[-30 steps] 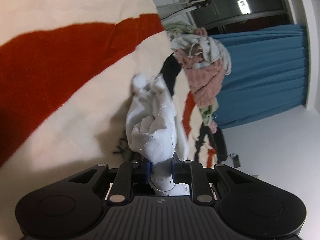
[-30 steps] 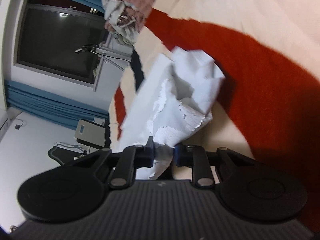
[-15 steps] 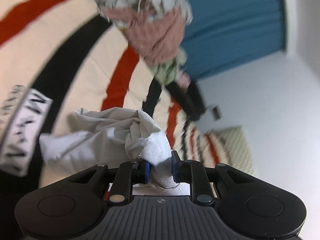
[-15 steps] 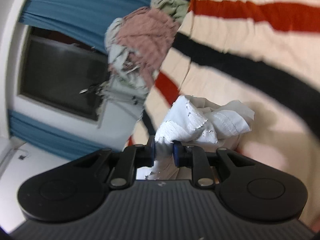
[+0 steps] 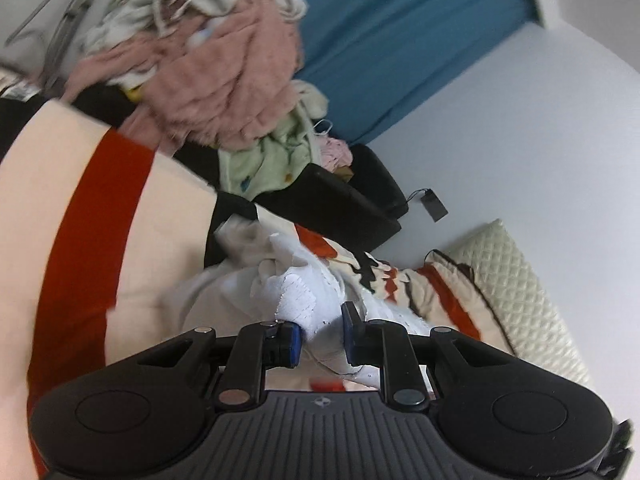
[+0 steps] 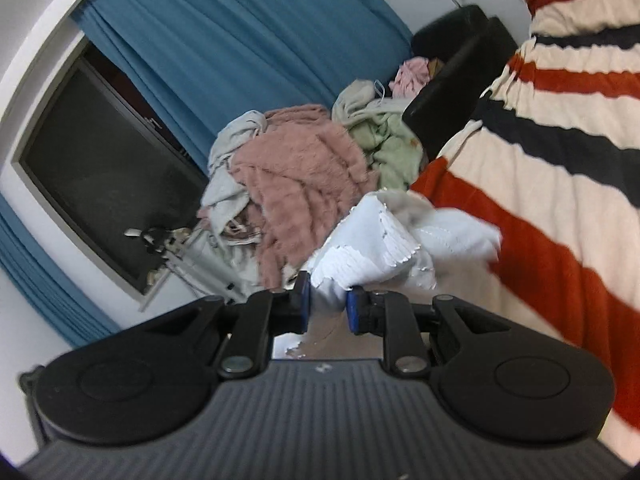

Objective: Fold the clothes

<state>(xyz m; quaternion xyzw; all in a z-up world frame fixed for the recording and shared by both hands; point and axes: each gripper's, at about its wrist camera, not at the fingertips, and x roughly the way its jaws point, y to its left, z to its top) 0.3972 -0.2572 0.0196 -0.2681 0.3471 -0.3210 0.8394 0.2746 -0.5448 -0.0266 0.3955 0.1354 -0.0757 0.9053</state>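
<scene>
While each hand-held gripper, left [image 5: 320, 330] and right [image 6: 327, 302], stays clamped on the cloth [image 5: 304, 300], I've swung it up off the bed [image 5: 48, 208] toward the pile [image 6: 304, 184], ready to spread.

We list a bed under a striped blanket [image 5: 92, 216] in cream, red and black bands; a quilted cream pillow [image 5: 508, 264] against a plain white wall [image 5: 520, 120]; blue curtains [image 6: 248, 40] beside a dark window [image 6: 104, 176] in a white frame; a black case [image 5: 340, 204] at the bed's far edge; a small black device [image 5: 434, 206] on a cord on the wall; a drying rack [image 6: 188, 256] below the window.
</scene>
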